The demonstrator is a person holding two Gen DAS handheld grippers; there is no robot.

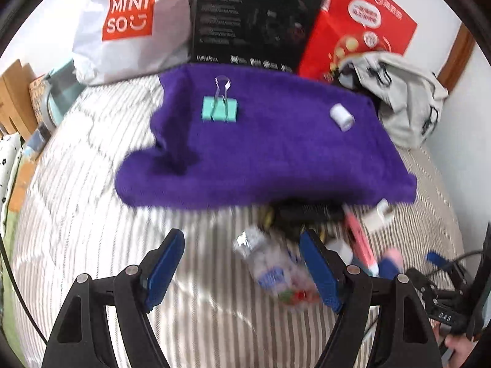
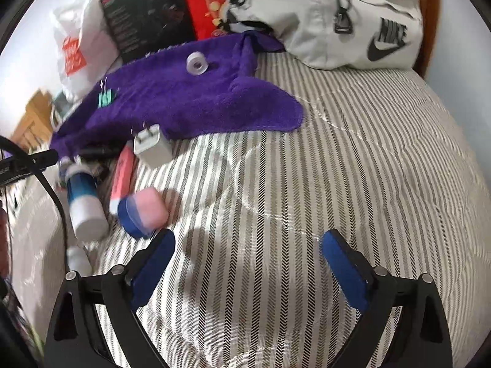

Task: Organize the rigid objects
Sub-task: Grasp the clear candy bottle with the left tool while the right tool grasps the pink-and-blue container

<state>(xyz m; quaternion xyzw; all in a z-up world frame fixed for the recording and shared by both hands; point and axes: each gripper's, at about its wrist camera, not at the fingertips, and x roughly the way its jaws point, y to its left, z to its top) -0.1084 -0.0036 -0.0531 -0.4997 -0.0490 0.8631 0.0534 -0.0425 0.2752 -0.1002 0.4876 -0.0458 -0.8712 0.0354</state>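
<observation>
A purple towel (image 1: 276, 156) (image 2: 196, 104) lies on the striped bed, with a mint binder clip (image 1: 219, 109) (image 2: 106, 98) and a white tape roll (image 1: 341, 116) (image 2: 196, 63) on it. Below the towel's near edge sits a loose pile: a clear plastic bottle (image 1: 273, 268), a pink tube (image 1: 359, 242) (image 2: 122, 175), a white charger (image 1: 379, 214) (image 2: 152, 146), a pink-and-blue case (image 2: 142, 213), a blue-and-white bottle (image 2: 83, 199) and something black. My left gripper (image 1: 242, 271) is open, the clear bottle lying between its fingers. My right gripper (image 2: 247, 268) is open over bare bedding, right of the case.
At the head of the bed stand a white Miniso bag (image 1: 129, 21), a black box (image 1: 254, 18) and a red box (image 1: 362, 21). A grey Nike backpack (image 2: 331, 18) lies at the back right. Striped bedding (image 2: 353, 168) stretches to the right of the pile.
</observation>
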